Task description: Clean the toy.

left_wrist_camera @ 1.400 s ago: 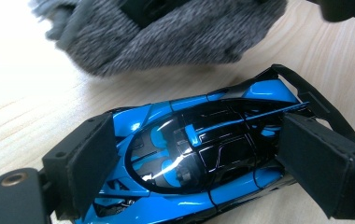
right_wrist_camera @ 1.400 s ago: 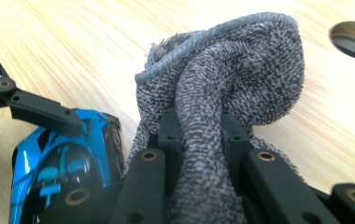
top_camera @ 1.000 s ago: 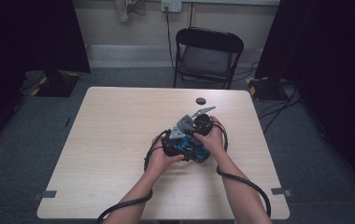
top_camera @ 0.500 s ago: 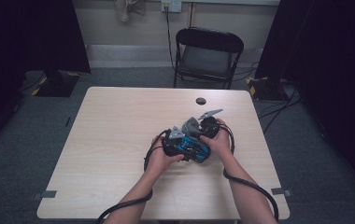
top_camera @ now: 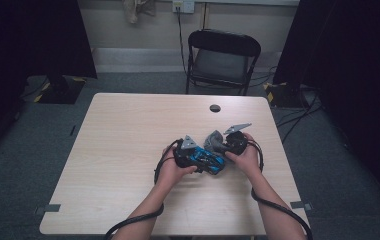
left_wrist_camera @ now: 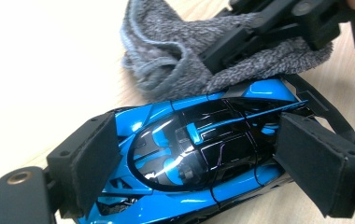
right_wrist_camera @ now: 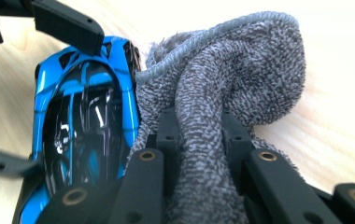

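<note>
the step in hand looks like wiping the blue toy car (left_wrist_camera: 199, 154) with the grey cloth (right_wrist_camera: 222, 93) — the left gripper (left_wrist_camera: 199, 163) has its jaws set wide and clamped across the car's body, pinning it on the table (top_camera: 128, 130). the right gripper (right_wrist_camera: 199, 144) has its jaws nearly together, pinching a fold of cloth that bunches just beyond its tips and touches the car's side (near one end). next, i'd judge, the cloth should be drawn over the roof — lightly. both hands sit low, knuckles facing.

car (left_wrist_camera: 199, 154) glossy blue with black panels; cloth (right_wrist_camera: 241, 84) grey, speckled pile; jaws black; table (top_camera: 128, 130) pale wood grain.
</note>
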{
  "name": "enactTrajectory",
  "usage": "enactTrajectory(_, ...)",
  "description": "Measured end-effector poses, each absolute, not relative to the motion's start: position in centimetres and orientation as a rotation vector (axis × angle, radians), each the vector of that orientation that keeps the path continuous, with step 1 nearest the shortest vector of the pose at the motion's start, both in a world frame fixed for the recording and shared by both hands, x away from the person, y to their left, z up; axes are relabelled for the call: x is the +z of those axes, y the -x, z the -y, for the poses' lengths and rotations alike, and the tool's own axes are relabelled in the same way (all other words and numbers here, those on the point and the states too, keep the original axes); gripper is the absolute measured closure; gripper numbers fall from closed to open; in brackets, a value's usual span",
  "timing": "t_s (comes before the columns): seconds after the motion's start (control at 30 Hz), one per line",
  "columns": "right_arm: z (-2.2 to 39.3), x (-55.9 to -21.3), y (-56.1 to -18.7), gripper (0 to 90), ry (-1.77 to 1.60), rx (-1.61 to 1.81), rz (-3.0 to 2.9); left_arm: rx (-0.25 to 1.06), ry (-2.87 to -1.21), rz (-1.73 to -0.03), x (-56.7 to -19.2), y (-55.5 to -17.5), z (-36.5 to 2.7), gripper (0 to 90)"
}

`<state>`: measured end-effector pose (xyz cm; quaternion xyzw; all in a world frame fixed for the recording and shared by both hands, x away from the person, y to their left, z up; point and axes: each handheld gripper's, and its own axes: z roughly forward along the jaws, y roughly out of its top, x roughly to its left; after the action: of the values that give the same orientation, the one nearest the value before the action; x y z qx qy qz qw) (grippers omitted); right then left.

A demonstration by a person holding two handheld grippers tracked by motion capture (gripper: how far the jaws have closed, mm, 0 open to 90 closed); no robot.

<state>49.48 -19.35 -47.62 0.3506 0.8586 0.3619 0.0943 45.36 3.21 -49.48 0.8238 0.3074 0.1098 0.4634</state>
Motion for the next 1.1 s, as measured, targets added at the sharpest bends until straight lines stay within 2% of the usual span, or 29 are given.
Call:
enactTrajectory(0.47,22.9,-47.5,-47.7,74.5,-1.088,1.055,-2.537,0.266,-2.036,-0.769,-49.3,-45.4,-3.1,13.7)
enactTrajectory(0.73,23.8,-46.8,-47.6,74.5,-1.101,1.056,-2.514,0.26,-2.049,-0.768,-49.1,-45.5,-3.2,14.6)
enactTrajectory(0.87,24.0,-46.4,-47.9,74.4,-1.115,1.069,-2.496,0.26,-2.063,-0.763,-48.9,-45.6,-3.4,16.4)
enactTrajectory(0.93,24.1,-46.3,-48.0,74.4,-1.115,1.066,-2.496,0.266,-2.072,-0.751,-48.7,-45.6,-3.7,20.2)
enactTrajectory(1.1,23.9,-45.8,-48.1,74.4,-1.108,1.067,-2.494,0.244,-2.066,-0.737,-47.7,-45.1,-4.4,20.3)
